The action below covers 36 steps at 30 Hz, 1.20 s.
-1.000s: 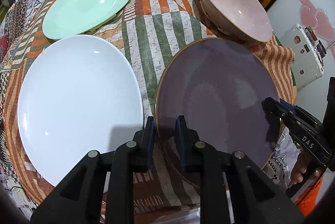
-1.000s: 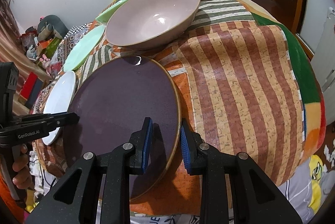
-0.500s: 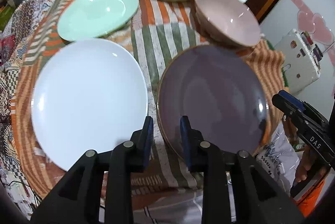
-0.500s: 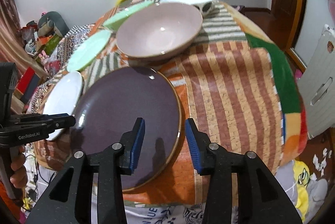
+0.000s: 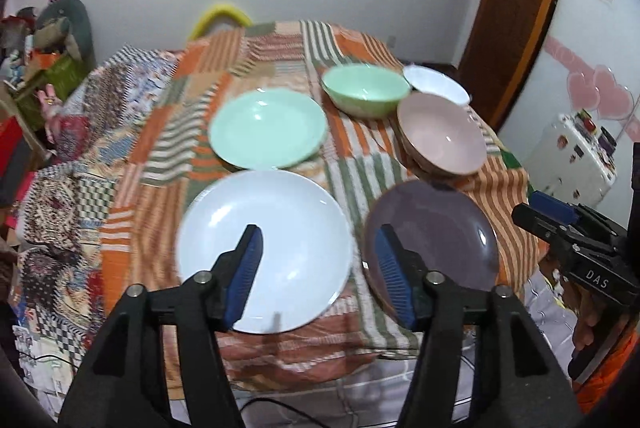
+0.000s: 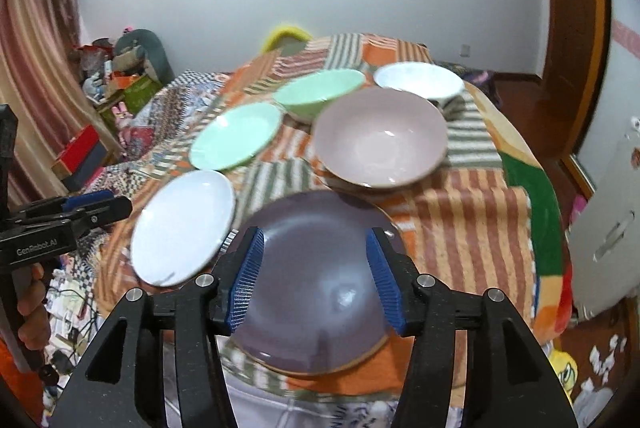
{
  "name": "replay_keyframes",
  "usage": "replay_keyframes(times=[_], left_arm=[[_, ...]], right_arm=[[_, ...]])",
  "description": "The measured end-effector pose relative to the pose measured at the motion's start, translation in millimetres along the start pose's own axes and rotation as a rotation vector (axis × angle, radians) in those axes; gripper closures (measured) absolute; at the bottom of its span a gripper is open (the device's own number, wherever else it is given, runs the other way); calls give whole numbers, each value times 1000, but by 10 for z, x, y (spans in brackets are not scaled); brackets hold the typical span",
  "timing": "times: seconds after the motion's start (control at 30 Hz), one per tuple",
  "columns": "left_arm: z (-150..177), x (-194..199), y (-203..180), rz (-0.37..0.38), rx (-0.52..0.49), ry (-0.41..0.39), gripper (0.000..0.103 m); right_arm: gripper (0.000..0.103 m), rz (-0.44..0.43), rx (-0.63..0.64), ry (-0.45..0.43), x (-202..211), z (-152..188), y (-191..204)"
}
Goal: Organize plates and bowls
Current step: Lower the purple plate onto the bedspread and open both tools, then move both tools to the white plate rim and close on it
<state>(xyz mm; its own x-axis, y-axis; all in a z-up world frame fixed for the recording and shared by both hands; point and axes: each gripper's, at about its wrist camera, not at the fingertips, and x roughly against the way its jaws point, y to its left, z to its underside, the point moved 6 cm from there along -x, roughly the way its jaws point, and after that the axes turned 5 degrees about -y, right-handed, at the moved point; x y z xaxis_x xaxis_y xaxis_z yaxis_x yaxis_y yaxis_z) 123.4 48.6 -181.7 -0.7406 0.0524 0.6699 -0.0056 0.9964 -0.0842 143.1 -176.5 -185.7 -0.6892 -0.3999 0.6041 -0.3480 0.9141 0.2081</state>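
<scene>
Left wrist view has the left gripper spread wide with nothing between its blue pads, hanging above the near edge of the quilt. Using the purple plate as the anchor: it's a dark, glossy plate with a thin gold rim, sitting flat at the near right of the quilt. Just left of it, close but not touching as far as I can see, is the white plate, plain and shiny. Beyond that one sits the mint plate. Right behind the purple plate is the pink bowl, upright, its rim very near the plate's far edge. Past the pink bowl are the mint bowl and a white bowl, side by side. Right wrist view shows the right gripper also open wide and empty, hovering over the purple plate's near half with the plate showing between the pads. Everything's a bit motion-blurred.
</scene>
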Motion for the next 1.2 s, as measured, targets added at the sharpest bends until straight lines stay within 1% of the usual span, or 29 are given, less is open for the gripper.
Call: replay_keyframes(times=[0.1,0.23,0.3,0.43,0.57,0.73,0.77,0.8,0.9,1.03,1.07,1.13,1.17,1.2], left_arm=[[-10,104,183,-18,18,-25,34],[40,141,453,-46,44,-32,34],[87,114,626,-59,65,-21,34],[202,-19,923,-61,118,11,34],[317,-168,1144,-70,151,41,34],[432,-364,1311,-66,173,69,34],[452,-407,1329,-62,177,74,37],[465,-439,1342,-55,179,79,42],[502,-550,1369,-38,182,99,52],[569,-711,1414,-17,190,130,61],[579,-738,1417,-16,191,135,64],[609,-798,1434,-11,193,146,67],[630,-832,1448,-8,197,153,69],[645,-858,1459,-4,201,158,70]], right_arm=[[52,-24,18,-8,-36,-54,145],[52,-53,42,-7,-141,-96,311],[52,-64,55,-1,-213,-103,401],[52,-84,81,24,-378,-97,579],[52,-98,101,57,-574,-69,735],[52,-108,114,101,-791,-20,827],[52,-110,115,117,-862,1,844],[52,-113,116,125,-887,9,858],[52,-123,113,155,-1025,46,882],[52,-129,113,194,-1209,88,893],[54,-130,110,196,-1238,89,892],[61,-125,112,213,-1314,94,881],[66,-126,114,225,-1357,107,881],[68,-126,114,236,-1395,119,879]])
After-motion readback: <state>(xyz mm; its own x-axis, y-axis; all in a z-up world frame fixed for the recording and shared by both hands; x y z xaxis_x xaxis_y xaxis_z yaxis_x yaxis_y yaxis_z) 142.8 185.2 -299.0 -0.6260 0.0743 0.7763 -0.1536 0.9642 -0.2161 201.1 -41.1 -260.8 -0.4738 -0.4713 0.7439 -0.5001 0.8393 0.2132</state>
